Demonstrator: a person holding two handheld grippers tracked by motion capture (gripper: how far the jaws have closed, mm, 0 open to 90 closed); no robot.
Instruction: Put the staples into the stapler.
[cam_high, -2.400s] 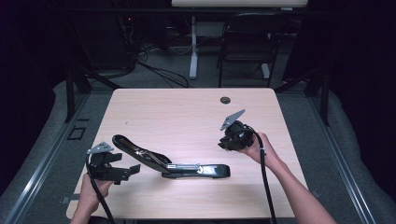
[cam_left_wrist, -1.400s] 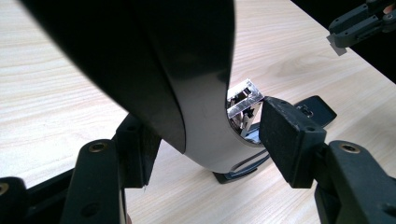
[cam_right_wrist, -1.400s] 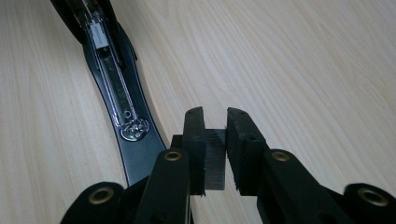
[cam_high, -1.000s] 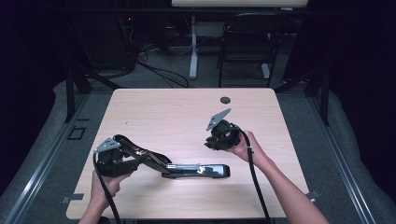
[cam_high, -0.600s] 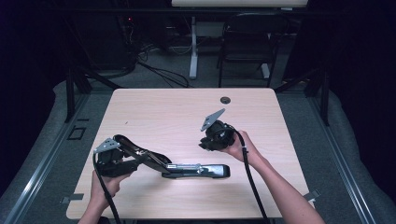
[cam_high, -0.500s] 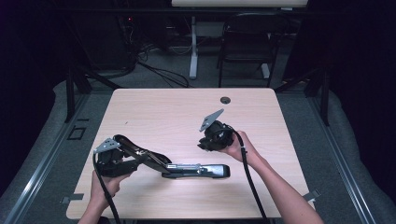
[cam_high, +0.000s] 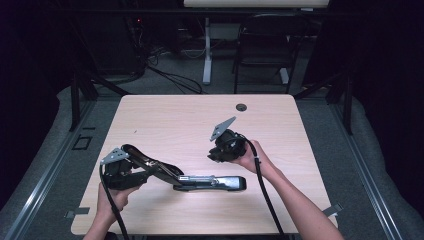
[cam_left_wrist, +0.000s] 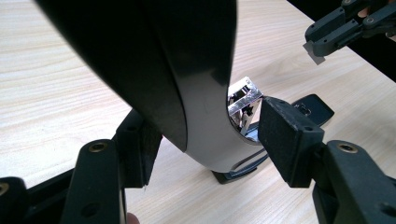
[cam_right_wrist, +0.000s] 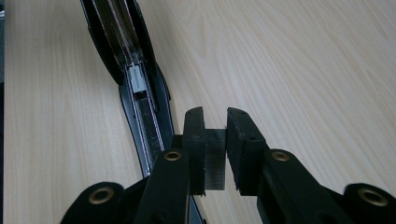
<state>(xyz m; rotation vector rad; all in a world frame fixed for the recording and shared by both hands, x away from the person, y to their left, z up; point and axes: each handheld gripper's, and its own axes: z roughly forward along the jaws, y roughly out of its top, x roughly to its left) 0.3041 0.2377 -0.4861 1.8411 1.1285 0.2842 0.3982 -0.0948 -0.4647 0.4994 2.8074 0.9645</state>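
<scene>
A black stapler (cam_high: 212, 182) lies opened out near the table's front edge, its base pointing right. Its top arm (cam_high: 150, 163) rises to the left, and my left gripper (cam_high: 136, 169) is shut on that arm's end. In the left gripper view the curved black arm (cam_left_wrist: 187, 79) sits between the jaws of the left gripper (cam_left_wrist: 205, 140). My right gripper (cam_high: 214, 156) hovers just above and behind the stapler's middle, shut on a small grey strip of staples (cam_right_wrist: 215, 161). Below the right gripper (cam_right_wrist: 215, 135), the open staple channel (cam_right_wrist: 140, 88) runs away from it.
The light wooden table (cam_high: 165, 120) has a small round cable hole (cam_high: 241, 107) near its far edge. Behind the table are a dark chair (cam_high: 260, 45), a white desk leg (cam_high: 206, 55) and cables on the floor. Both forearms come in from the front edge.
My left gripper moved right from the table's front left and closed on the stapler's raised arm. My right gripper drifted left and down toward the stapler with the staples.
</scene>
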